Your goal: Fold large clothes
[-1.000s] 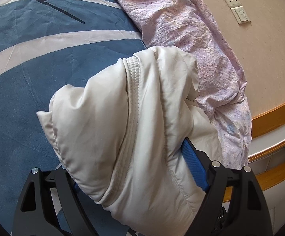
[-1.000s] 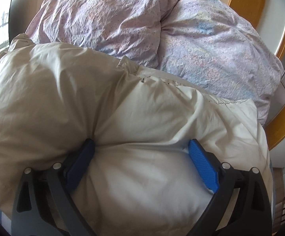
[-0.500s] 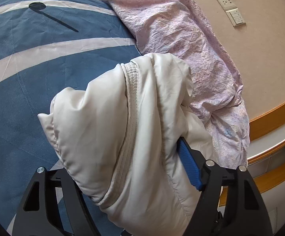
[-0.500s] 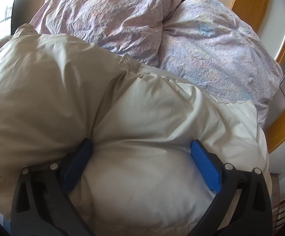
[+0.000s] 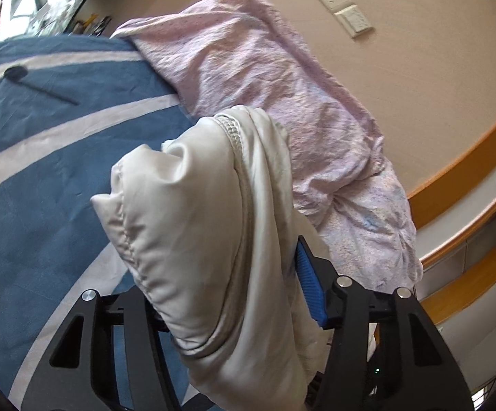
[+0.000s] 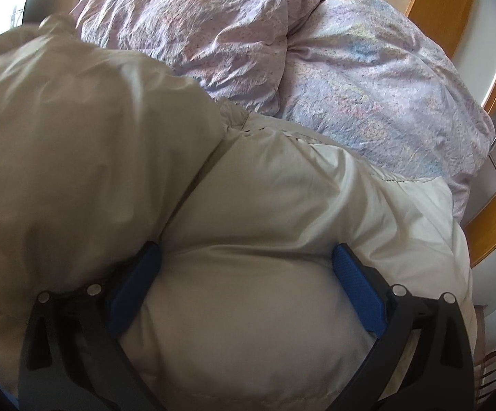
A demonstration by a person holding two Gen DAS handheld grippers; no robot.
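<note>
We had the cream puffer jacket bunched over the blue striped bedsheet, beside the lilac duvet. The left gripper, jaws just closing, pinched a fold; the right gripper clamped its padding. Folding seemed barely begun, though most of the jacket lay out of view.

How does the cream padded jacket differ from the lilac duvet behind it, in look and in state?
The jacket is plain cream and smooth, with stitched seams; the duvet is lilac with a fine speckled print and many small creases. The jacket is squeezed between the pads of the left tool and the right tool; the duvet lies untouched in a heap. Both are soft, bulky and rumpled.
</note>
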